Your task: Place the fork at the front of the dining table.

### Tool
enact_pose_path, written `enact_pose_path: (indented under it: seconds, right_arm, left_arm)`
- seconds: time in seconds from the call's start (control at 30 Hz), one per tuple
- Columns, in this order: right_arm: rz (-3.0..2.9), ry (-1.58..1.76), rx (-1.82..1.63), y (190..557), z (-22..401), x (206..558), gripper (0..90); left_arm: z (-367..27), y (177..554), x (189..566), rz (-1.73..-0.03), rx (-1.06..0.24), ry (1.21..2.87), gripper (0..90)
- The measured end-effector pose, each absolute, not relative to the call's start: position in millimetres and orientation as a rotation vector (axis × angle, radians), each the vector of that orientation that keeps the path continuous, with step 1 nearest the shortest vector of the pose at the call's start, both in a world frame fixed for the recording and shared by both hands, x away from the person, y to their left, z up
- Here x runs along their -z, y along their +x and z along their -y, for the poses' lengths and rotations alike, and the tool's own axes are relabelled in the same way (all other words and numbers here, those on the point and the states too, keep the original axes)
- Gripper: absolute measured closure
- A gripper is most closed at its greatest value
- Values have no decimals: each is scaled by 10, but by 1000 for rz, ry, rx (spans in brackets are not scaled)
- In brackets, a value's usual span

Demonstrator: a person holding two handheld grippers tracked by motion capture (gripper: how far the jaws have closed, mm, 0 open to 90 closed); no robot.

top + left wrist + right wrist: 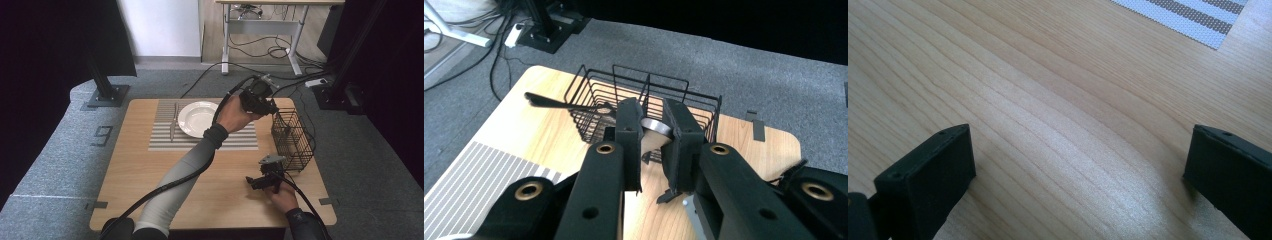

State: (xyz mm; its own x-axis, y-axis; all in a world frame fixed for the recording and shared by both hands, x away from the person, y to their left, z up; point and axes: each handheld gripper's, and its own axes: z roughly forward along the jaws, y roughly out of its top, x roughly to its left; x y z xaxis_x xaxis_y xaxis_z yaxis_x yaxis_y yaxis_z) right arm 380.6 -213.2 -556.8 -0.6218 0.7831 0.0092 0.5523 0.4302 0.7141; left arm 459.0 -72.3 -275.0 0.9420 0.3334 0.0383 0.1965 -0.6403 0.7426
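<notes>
1. A silver metal spoon (574, 106) is clamped between the jaws of the left gripper (653, 132); its rounded bowl (655, 126) is pinched between the black pads, and the handle sticks out sideways, in the air over the near rim of the black wire cutlery basket (674, 100).
2. In the high view the left gripper (257, 97) is held above the table's far right part, just beside the wire basket (292, 140), with the person's grey-sleeved left forearm (182, 180) stretched across the table.
3. The right gripper (1078, 165) is spread wide with nothing between its jaws, low over bare wood; in the high view it (265, 180) is seen near the table's front right edge, in front of the basket.
4. The light wooden table (150, 180) carries a grey-and-white striped placemat (240, 140), on which a white round plate (197, 119) and a silver metal knife (172, 122) are laid side by side.
5. Grey carpet (50, 150), black stand posts, loose cables and a white desk frame (260, 30) are seen around and behind the table.
6. The basket's contents cannot be made out, and the spoon's bowl is largely hidden by the pads.
</notes>
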Motion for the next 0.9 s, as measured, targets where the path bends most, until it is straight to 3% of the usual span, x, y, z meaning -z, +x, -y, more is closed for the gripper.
enact_pose_path:
  seconds: [0.47,0.9]
  right_arm:
    - [-2363,1148,-1000,3807,2132,5567,0]
    - [-2385,1117,-1005,3828,2141,5567,0]
  left_arm:
    - [262,4528,2769,-415,-243,2284,786]
    - [-202,4491,3170,-467,-166,2293,786]
